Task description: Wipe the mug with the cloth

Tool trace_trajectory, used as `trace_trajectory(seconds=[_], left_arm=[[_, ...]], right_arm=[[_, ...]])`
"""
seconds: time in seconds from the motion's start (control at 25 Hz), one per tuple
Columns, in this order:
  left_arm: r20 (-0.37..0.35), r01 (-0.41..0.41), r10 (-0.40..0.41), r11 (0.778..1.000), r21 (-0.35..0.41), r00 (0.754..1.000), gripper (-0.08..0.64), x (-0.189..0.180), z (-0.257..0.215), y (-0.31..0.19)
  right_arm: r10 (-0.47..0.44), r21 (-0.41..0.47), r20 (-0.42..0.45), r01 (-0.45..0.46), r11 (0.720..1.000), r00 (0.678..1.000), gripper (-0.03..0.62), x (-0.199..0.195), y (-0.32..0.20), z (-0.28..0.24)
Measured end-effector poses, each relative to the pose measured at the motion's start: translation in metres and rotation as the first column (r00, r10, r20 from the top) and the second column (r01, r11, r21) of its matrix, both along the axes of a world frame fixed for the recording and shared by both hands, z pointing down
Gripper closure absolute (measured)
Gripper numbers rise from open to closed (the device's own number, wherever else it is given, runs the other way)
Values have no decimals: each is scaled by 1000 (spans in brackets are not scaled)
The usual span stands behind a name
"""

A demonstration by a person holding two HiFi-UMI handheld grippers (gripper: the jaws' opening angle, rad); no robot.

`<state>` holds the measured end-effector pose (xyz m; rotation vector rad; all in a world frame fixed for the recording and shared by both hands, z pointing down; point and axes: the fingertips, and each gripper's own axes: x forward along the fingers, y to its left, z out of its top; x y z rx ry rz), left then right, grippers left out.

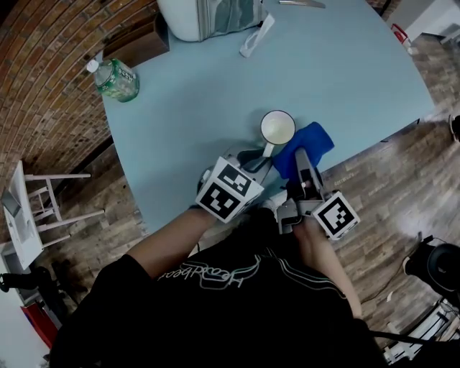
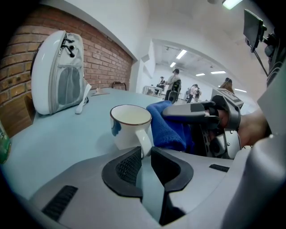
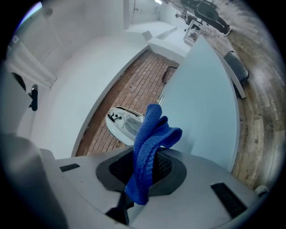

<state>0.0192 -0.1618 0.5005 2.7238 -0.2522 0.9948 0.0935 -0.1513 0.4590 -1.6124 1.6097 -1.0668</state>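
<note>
A white mug with a dark rim stands upright near the front edge of the light blue table. My left gripper reaches it from the near left, and its jaws close on the mug's handle. The mug's body rises just beyond my left gripper. A blue cloth lies bunched against the mug's right side. My right gripper is shut on the blue cloth, which sticks up from between the jaws of my right gripper and folds over at the top.
A green-labelled water bottle stands at the table's far left corner. A white rounded case with a loose white strap sits at the far edge. A white stool stands on the floor at the left. People stand far off in the room.
</note>
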Motion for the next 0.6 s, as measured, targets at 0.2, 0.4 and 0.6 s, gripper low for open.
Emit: trace_trajectory(seconds=[0.2, 0.4, 0.6], left_arm=[[-12, -13, 13, 1000, 3, 1000, 486, -1, 0, 1], [-20, -10, 10, 1000, 2, 1000, 486, -2, -2, 1], [-32, -14, 14, 1000, 15, 999, 486, 0, -1, 3]], right_arm=[[-97, -102, -74, 89, 991, 992, 531, -4, -6, 12], [-225, -275, -253, 153, 949, 941, 532, 2, -7, 24], [-318, -352, -286, 210, 912, 904, 531, 2, -5, 38]])
